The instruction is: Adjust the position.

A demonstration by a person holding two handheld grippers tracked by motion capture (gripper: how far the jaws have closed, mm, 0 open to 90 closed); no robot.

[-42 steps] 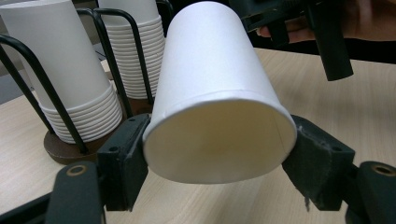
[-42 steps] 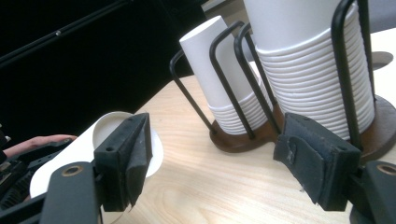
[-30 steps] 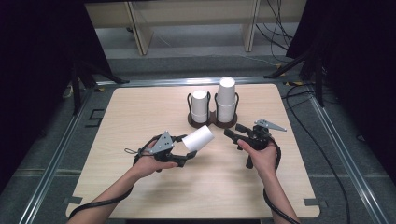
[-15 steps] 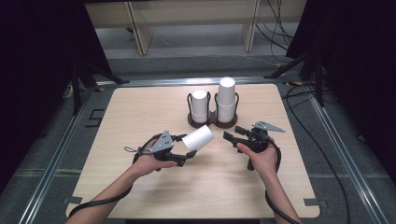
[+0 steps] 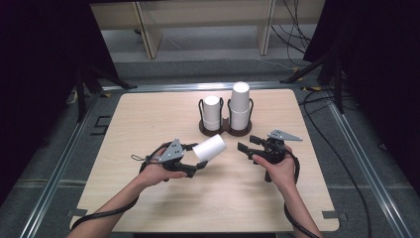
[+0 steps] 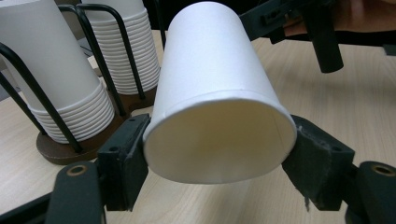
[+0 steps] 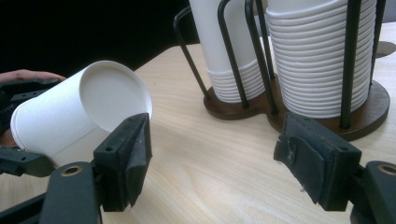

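now my left gripper pinches a white paper cup near its open rim, one pad on each side, as the left gripper view shows. the cup lies tilted in the air above the desk, its closed base pointing up and toward my right gripper. in the right gripper view the base of the cup faces the camera just beyond one of the pads.

my right gripper is spread with nothing between its pads, and its jaws have just been opening a little further. it sits near the cup, not touching it.

behind both grippers stands a dark rack with two wire holders, each with a stack of white cups upside down. the left stack is shorter than the right stack. the rack sits toward the far middle of the desk, apart from the cup i hold.
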